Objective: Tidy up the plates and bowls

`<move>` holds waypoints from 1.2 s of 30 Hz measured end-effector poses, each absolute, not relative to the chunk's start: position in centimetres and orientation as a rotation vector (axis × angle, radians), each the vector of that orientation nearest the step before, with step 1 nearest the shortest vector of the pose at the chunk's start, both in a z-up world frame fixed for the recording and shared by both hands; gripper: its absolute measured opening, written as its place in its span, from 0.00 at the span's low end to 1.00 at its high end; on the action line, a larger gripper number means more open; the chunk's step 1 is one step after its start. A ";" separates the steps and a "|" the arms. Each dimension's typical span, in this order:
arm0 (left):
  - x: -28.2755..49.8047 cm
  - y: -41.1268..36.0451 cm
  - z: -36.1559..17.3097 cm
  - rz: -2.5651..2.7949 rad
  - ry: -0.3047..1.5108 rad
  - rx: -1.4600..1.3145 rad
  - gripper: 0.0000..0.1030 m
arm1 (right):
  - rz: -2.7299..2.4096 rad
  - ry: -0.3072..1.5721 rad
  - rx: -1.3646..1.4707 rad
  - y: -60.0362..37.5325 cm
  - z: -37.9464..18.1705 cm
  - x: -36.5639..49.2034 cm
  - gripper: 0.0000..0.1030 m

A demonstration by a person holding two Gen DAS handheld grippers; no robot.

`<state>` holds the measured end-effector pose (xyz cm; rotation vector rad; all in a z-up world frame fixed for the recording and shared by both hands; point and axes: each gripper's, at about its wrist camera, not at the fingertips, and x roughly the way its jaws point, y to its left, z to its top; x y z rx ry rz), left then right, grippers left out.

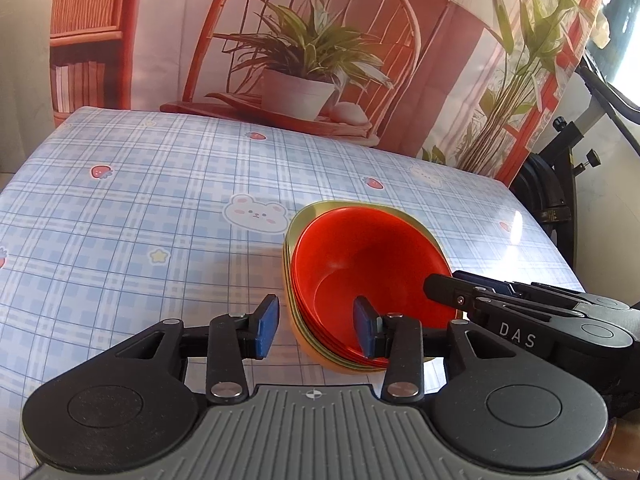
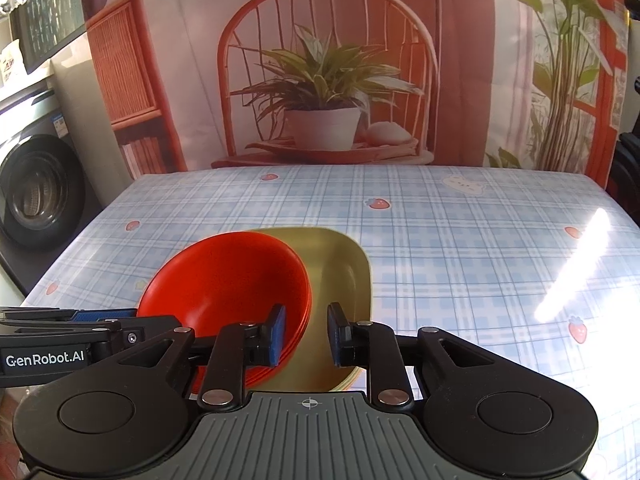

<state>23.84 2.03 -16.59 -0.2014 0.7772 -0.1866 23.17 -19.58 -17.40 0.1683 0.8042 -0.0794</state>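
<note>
Left wrist view: left gripper (image 1: 316, 328) sat at the near rim of the stack (image 1: 320, 344), jaws apart, one pad outside the rim, the other inside the red bowl (image 1: 372, 268). Pads looked clear of the wall, no squeeze visible. Right gripper (image 1: 444, 286) came in from the right edge of the same bowl; its opening was unreadable here.

Right wrist view: right gripper (image 2: 307, 334) jaws slightly apart, straddling the red rims over the yellow dish (image 2: 348, 268), pads not clearly pressing. Red bowls (image 2: 228, 280) nested in the yellow dish, all on the plaid tablecloth (image 2: 460, 240), near the front edge.

Step, as judged: stacking looked finished, both grippers letting go of the top bowl. Next move probably calls for backing both grippers off without dragging a rim, since a caught pad could tip the stack.
</note>
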 end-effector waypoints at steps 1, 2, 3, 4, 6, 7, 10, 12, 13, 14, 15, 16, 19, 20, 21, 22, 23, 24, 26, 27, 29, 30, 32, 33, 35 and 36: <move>23.7 1.9 -16.2 -0.185 0.769 -0.193 0.42 | -0.082 0.799 0.170 -19.7 -17.1 23.1 0.21; 23.6 1.8 -15.9 -0.181 0.761 -0.185 0.43 | -0.086 0.790 0.173 -19.9 -16.7 23.0 0.22; 23.4 1.7 -15.4 -0.175 0.747 -0.173 0.44 | -0.089 0.781 0.175 -20.0 -16.3 22.9 0.22; 23.1 1.6 -15.0 -0.173 0.735 -0.166 0.44 | -0.092 0.767 0.176 -20.2 -15.7 22.7 0.22; 22.6 1.4 -14.0 -0.168 0.711 -0.153 0.45 | -0.097 0.740 0.177 -20.6 -14.6 22.4 0.24; 22.4 1.3 -13.5 -0.163 0.699 -0.148 0.46 | -0.100 0.726 0.177 -20.7 -14.0 22.2 0.24; 21.4 1.1 -11.8 -0.143 0.661 -0.121 0.48 | -0.108 0.682 0.183 -21.2 -12.1 21.4 0.27; 20.6 1.0 -10.5 -0.123 0.636 -0.099 0.53 | -0.114 0.646 0.182 -21.5 -10.4 20.9 0.33; 20.4 0.9 -10.0 -0.114 0.628 -0.091 0.56 | -0.120 0.633 0.180 -21.5 -9.8 20.7 0.37; 19.9 0.7 -9.3 -0.100 0.613 -0.076 0.58 | -0.127 0.620 0.176 -21.6 -8.9 20.4 0.48; 19.6 0.6 -8.6 -0.092 0.599 -0.068 0.61 | -0.126 0.608 0.172 -21.6 -8.1 20.1 0.54; 19.2 0.5 -8.0 -0.086 0.584 -0.063 0.63 | -0.123 0.593 0.171 -21.6 -7.3 19.8 0.55; 18.0 0.5 -5.7 -0.076 0.538 -0.059 0.75 | -0.117 0.560 0.180 -21.5 -5.1 18.9 0.68; 17.7 0.6 -5.0 -0.076 0.523 -0.060 0.79 | -0.115 0.548 0.184 -21.6 -4.3 18.5 0.75; 17.1 0.5 -4.0 -0.074 0.502 -0.059 0.82 | -0.112 0.535 0.186 -21.6 -3.6 18.2 0.80; 16.7 0.5 -3.2 -0.068 0.486 -0.054 0.83 | -0.110 0.524 0.185 -21.7 -2.8 17.8 0.83; 16.3 0.4 -2.4 -0.060 0.471 -0.047 0.84 | -0.114 0.511 0.182 -21.7 -1.9 17.3 0.90; 15.9 0.3 -1.6 -0.052 0.459 -0.040 0.84 | -0.122 0.499 0.178 -21.8 -1.0 16.8 0.95; 15.0 0.1 0.0 -0.038 0.437 -0.026 0.84 | -0.133 0.472 0.170 -21.9 0.8 15.8 0.95; 14.5 -0.1 0.7 -0.031 0.426 -0.019 0.85 | -0.137 0.456 0.166 -22.0 1.6 15.3 0.97; 13.6 -0.3 2.0 -0.016 0.404 -0.008 0.85 | -0.146 0.421 0.160 -22.0 3.3 14.1 1.00; 13.1 -0.4 2.6 -0.012 0.394 -0.004 0.85 | -0.149 0.405 0.159 -22.0 4.1 13.6 1.00; 12.2 -0.6 3.7 -0.005 0.371 0.000 0.85 | -0.151 0.381 0.162 -22.0 5.5 12.5 1.00; 11.6 -0.6 4.4 0.000 0.357 0.003 0.85 | -0.149 0.373 0.165 -22.0 6.1 12.0 1.00; 10.7 -0.8 5.3 0.010 0.333 0.012 0.85 | -0.146 0.360 0.171 -21.9 7.3 11.2 1.00; 10.1 -0.9 5.9 0.016 0.318 0.021 0.85 | -0.145 0.354 0.172 -21.8 7.8 10.7 1.00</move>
